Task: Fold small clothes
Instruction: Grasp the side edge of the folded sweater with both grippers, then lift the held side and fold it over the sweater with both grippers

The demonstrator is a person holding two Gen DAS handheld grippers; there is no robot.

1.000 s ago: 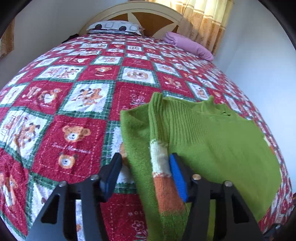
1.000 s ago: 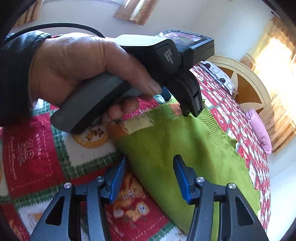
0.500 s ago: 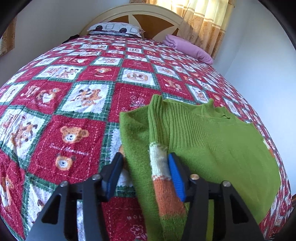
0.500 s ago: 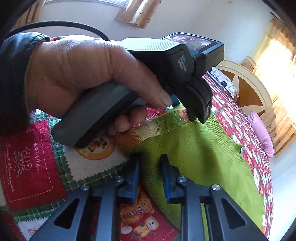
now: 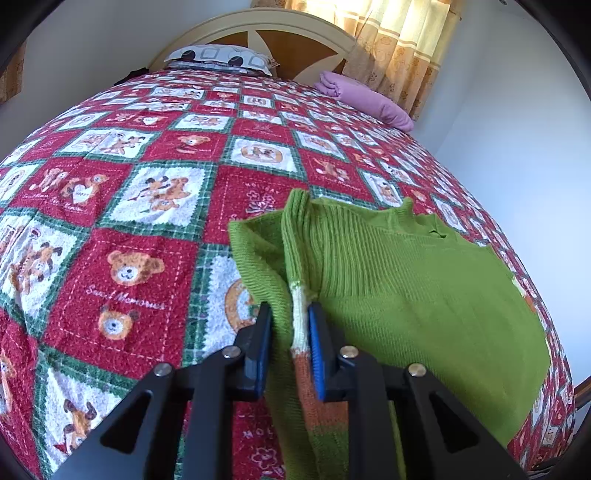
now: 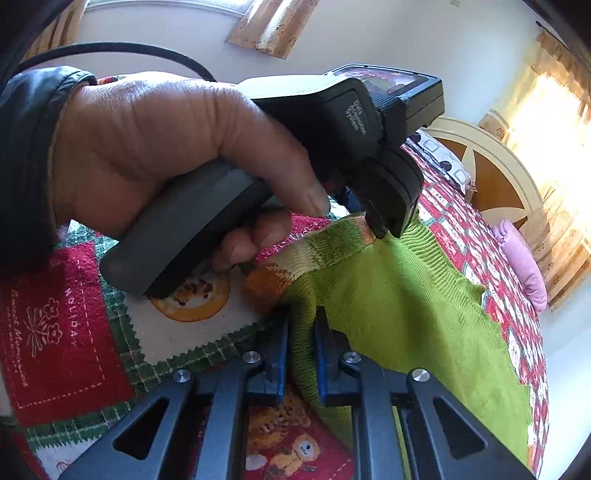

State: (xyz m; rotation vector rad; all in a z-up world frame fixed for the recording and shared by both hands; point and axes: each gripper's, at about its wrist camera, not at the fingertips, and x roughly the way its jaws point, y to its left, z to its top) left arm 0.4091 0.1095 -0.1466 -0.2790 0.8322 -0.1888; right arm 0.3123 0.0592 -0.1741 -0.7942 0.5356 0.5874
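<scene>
A green knitted sweater [image 5: 406, 295] lies flat on the bed, right of centre in the left wrist view. Its sleeve [image 5: 300, 325], striped white and orange, is folded over the body. My left gripper [image 5: 289, 314] is closing, and its blue pads squeeze that sleeve and the sweater's left edge between them. In the right wrist view my right gripper [image 6: 301, 317] is closing too, pinching the near edge of the sweater [image 6: 406, 314]. A person's hand [image 6: 166, 147] holds the left gripper [image 6: 380, 225] just beyond, on the striped part.
The bed is covered by a red and green quilt [image 5: 147, 258] with teddy-bear squares. A patterned pillow [image 5: 218, 59] and a purple pillow [image 5: 369, 101] lie by the headboard [image 5: 258, 33]. A white wall runs close along the bed's right side.
Both grippers have narrowed from wide open to a pinch on the sweater. The fabric has bunched up between the pads. Neither hand has shifted noticeably.
</scene>
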